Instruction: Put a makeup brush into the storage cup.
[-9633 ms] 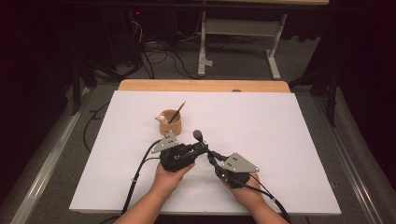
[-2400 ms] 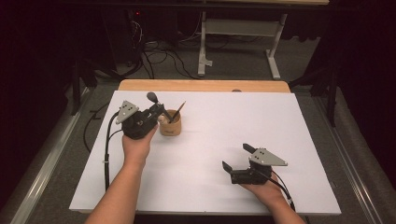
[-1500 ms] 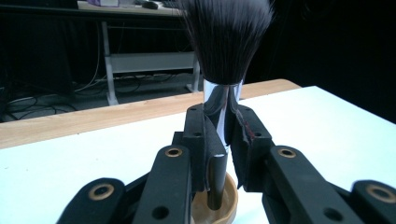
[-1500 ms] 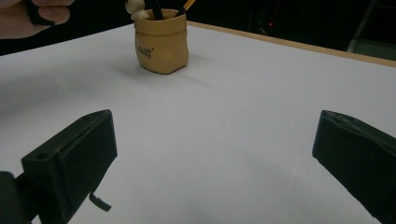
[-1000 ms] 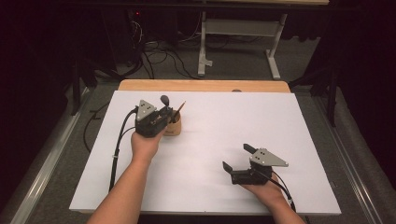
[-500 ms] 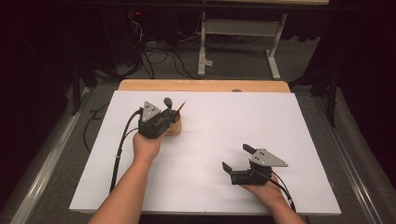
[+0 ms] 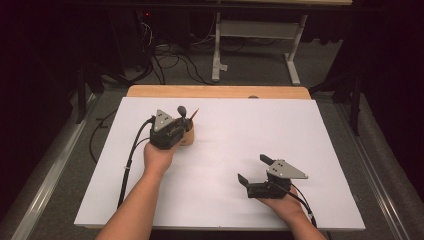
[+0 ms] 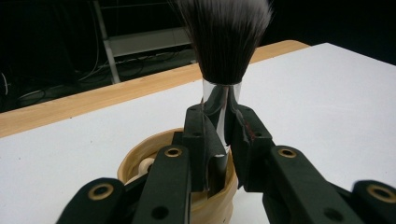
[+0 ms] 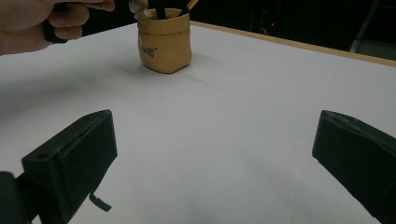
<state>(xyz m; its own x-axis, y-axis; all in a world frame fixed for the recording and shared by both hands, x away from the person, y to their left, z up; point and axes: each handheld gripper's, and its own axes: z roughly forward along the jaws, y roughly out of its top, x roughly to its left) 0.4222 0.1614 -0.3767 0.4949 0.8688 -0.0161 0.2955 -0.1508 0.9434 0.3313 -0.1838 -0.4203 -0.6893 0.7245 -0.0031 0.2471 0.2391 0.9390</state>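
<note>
A white table (image 7: 310, 130) stands over grey floor (image 7: 350, 115); beyond it, a metal frame (image 7: 255, 35) and tangled cables (image 7: 170, 60) in darkness.

Brush (image 8: 224, 42) tip cut off; handle hidden by tongs (image 8: 223, 135).

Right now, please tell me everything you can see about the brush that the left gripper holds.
The brush stands upright, bristles up. Its head is a full tuft of dark hair with pale tips, set in a shiny silver collar. Below that the left gripper has its black jaws shut on it, so the handle is mostly hidden. Its lower end goes down into the tan pot on the white table. In the high view it rises beside a pencil.
</note>
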